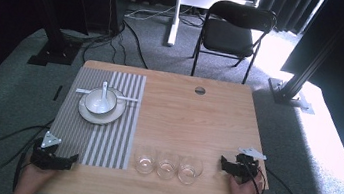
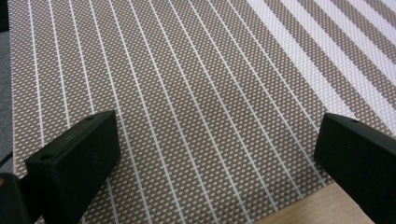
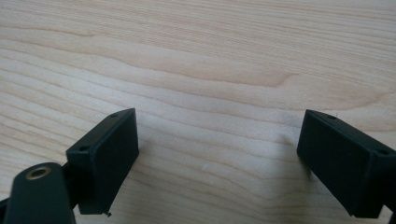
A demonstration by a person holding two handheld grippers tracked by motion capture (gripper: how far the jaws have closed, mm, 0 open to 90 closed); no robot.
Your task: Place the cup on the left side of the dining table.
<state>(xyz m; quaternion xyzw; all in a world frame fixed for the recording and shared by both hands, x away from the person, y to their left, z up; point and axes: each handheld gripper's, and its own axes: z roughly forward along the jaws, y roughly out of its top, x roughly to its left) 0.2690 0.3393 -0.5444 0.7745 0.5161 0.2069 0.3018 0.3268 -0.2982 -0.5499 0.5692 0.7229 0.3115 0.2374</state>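
Wood table (image 1: pixel 196 125) w/ striped mat (image 1: pixel 104 133); three glasses (image 1: pixel 167 165) at front edge btwn left tool (image 1: pixel 71 157) & right tool (image 1: pixel 224 162), both w/ jaws apart, holding nothing

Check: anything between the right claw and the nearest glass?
No. In the high view, bare tabletop separates the right claw from the nearest glass.

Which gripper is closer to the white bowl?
Left. The left gripper sits at the placemat's near edge, below the white bowl. The right gripper is far across, beyond the three glasses.
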